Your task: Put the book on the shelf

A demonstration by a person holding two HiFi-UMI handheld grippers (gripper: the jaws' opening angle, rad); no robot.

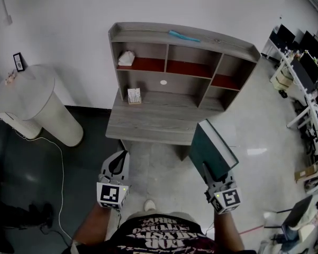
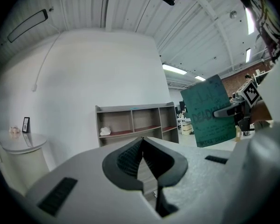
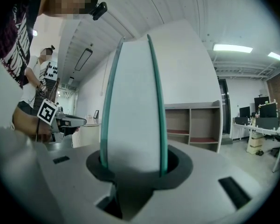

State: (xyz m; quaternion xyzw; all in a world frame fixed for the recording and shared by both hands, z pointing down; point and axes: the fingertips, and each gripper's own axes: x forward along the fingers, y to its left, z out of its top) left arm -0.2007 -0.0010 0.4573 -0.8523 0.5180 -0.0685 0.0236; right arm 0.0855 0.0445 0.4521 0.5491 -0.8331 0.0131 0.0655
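Against the white wall at top centre stands the grey shelf (image 1: pixel 169 62), and well short of it at lower right the right gripper (image 1: pixel 210 178) clamps the teal book (image 1: pixel 211 148) upright, the left gripper (image 1: pixel 118 165) closed on nothing; seemingly the carry, next sliding it into a compartment.

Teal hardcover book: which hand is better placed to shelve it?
Right: the right gripper clamps the teal hardcover book, facing the grey wooden shelf; the left gripper is shut and empty.
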